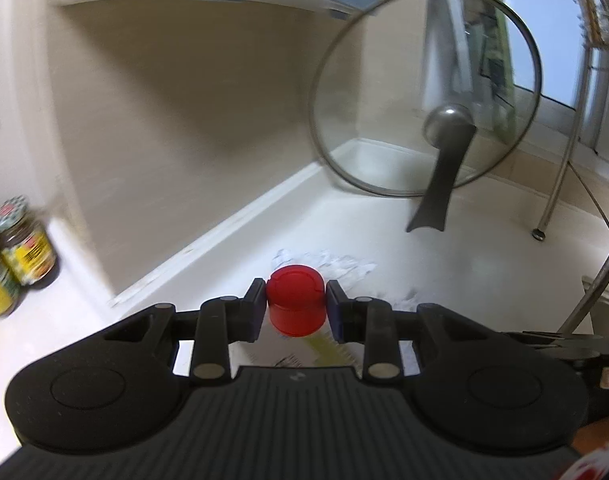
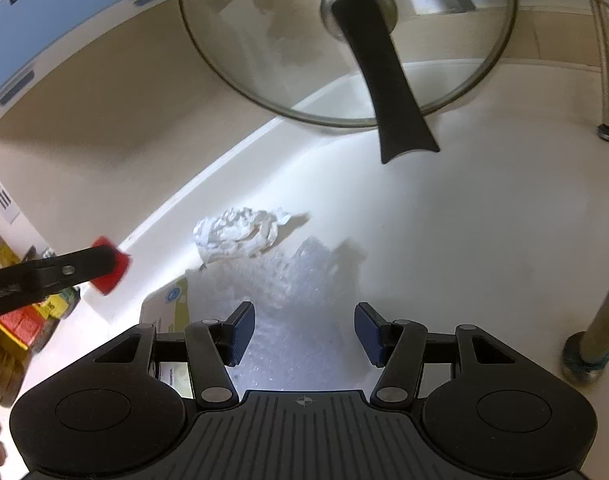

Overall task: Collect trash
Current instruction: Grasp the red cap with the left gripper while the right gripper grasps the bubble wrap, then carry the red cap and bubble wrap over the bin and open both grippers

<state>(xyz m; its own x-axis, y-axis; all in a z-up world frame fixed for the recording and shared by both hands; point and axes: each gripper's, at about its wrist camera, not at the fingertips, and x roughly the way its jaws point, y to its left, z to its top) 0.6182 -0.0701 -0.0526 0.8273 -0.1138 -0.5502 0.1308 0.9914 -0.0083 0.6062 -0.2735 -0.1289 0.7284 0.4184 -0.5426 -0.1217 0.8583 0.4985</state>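
Note:
My left gripper (image 1: 295,306) is shut on a red plastic bottle cap (image 1: 295,298) and holds it above the white counter; the cap also shows in the right wrist view (image 2: 114,266) at the left. A crumpled white tissue (image 2: 240,236) lies on the counter (image 2: 484,240) near the back ledge. A clear crinkled plastic wrap (image 2: 292,280) lies just in front of it. My right gripper (image 2: 303,334) is open and empty, hovering over the plastic wrap. A yellow-white paper packet (image 2: 170,308) lies to the left under the wrap's edge.
A glass pot lid (image 2: 344,40) with a black handle leans on the back wall. Metal rack legs (image 2: 596,344) stand at the right. Jars with yellow labels (image 1: 22,248) stand at the left. The beige wall (image 1: 184,120) runs behind the counter.

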